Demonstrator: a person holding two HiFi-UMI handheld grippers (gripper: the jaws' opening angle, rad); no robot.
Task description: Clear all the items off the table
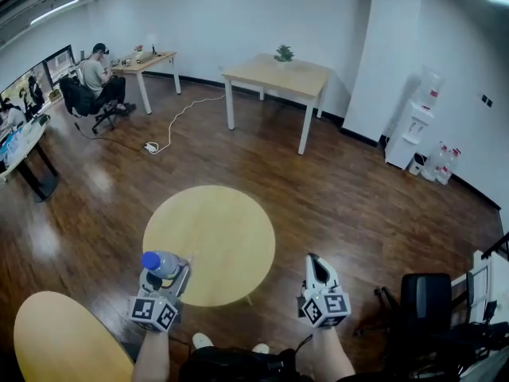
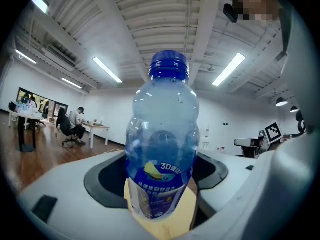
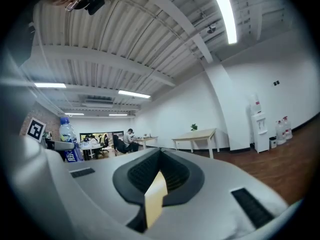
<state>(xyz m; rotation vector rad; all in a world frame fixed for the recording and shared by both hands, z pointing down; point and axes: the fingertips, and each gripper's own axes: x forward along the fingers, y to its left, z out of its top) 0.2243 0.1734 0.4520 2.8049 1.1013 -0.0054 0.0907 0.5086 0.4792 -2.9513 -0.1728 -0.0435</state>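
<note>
— Where is the water bottle point(image 1: 161, 264)?

— Off the round tabletop point(image 1: 215, 229): it stands upright in the left gripper point(image 1: 165, 270), over the near left edge of that tabletop. The left gripper view shows the jaws clasping the labelled lower part from both sides, with the blue cap point(image 2: 169, 64) on top.

— And the right gripper point(image 1: 316, 263)?

— Just off the tabletop's near right edge, over the wooden floor point(image 1: 358, 205). Its jaws are drawn together with nothing between them; only a thin yellow sliver of the tabletop shows through the slit in the right gripper view.

— What lies on the tabletop?

— Its yellow surface is bare in the head view.

— What is around it?

— A second yellow round top point(image 1: 64, 341) is to the near left of it. Beyond it, against the far wall, stands a rectangular table point(image 1: 278, 74) with a small plant point(image 1: 284, 52). Far off to the left of it a person point(image 1: 99, 74) sits at a desk.
</note>
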